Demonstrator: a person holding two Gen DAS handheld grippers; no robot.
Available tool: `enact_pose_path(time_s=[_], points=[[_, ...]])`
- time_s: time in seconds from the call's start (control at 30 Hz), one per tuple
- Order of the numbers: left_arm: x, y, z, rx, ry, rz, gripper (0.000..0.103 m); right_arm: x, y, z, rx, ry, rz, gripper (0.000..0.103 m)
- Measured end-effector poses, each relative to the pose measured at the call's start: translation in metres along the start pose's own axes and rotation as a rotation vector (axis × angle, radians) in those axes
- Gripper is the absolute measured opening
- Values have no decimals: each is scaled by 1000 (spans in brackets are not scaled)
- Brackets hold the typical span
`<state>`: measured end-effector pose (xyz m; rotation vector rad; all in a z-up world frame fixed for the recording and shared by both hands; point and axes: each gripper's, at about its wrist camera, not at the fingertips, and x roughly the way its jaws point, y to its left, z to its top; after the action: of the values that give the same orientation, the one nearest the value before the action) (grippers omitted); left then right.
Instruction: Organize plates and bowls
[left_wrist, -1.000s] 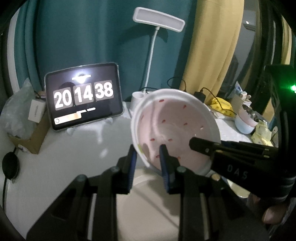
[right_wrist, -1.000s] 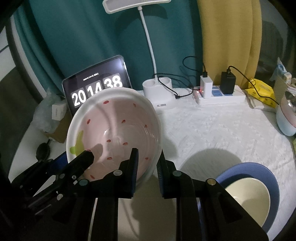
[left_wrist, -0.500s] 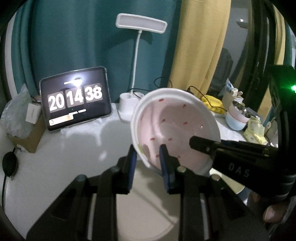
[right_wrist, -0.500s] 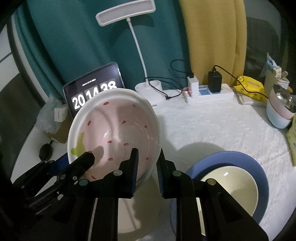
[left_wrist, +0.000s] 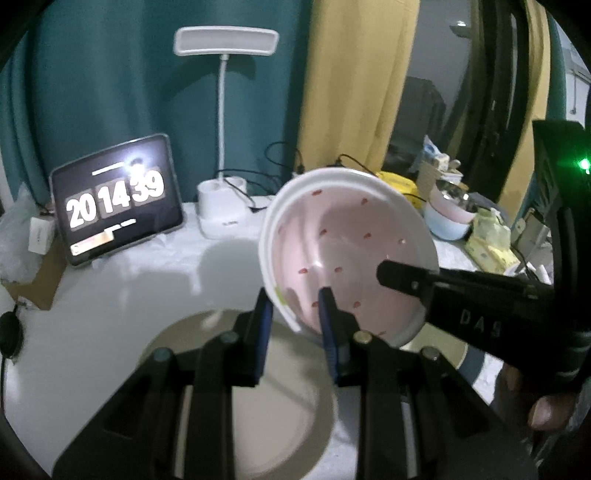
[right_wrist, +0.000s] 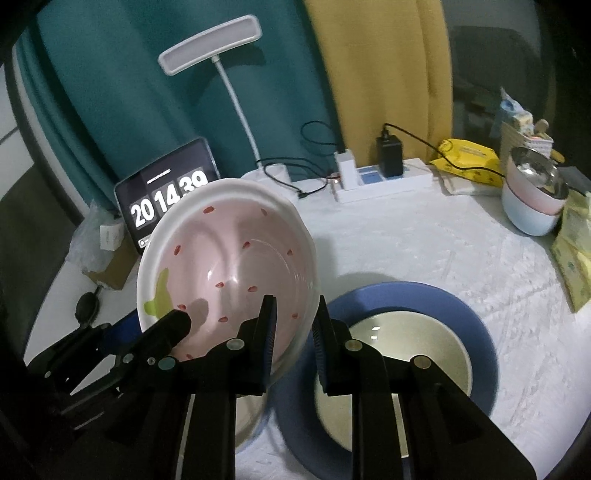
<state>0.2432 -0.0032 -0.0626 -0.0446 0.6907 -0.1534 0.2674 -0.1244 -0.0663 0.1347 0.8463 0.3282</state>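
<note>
Below, the desk (right_wrist: 424, 251) lies under a white cloth, with teal and yellow curtains behind it. On it sits a blue plate (right_wrist: 476, 332) with a cream bowl (right_wrist: 424, 343) inside, and a pale plate (left_wrist: 236, 387) lies under my left gripper. At the back stand a tablet (left_wrist: 118, 199) showing a clock, a white lamp (left_wrist: 225, 40) and a power strip (right_wrist: 384, 181). Stacked bowls (right_wrist: 532, 206) rest at the far right edge.

Between my grippers I hold the pink bowl (right_wrist: 236, 258), dotted red, tilted up off the desk with its hollow facing me. My left gripper (left_wrist: 295, 314) is narrowed on its left rim, one finger inside the bowl and one outside. My right gripper (right_wrist: 293, 317) is clamped the same way on its right rim, above the blue plate's near-left edge.
</note>
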Motion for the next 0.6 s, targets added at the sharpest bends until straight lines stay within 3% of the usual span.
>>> enact_pose_path(time_s=[0.6], points=[[20,-60,-14,73,58,-48,26,-19,-64,-23,66,16,-28,21]])
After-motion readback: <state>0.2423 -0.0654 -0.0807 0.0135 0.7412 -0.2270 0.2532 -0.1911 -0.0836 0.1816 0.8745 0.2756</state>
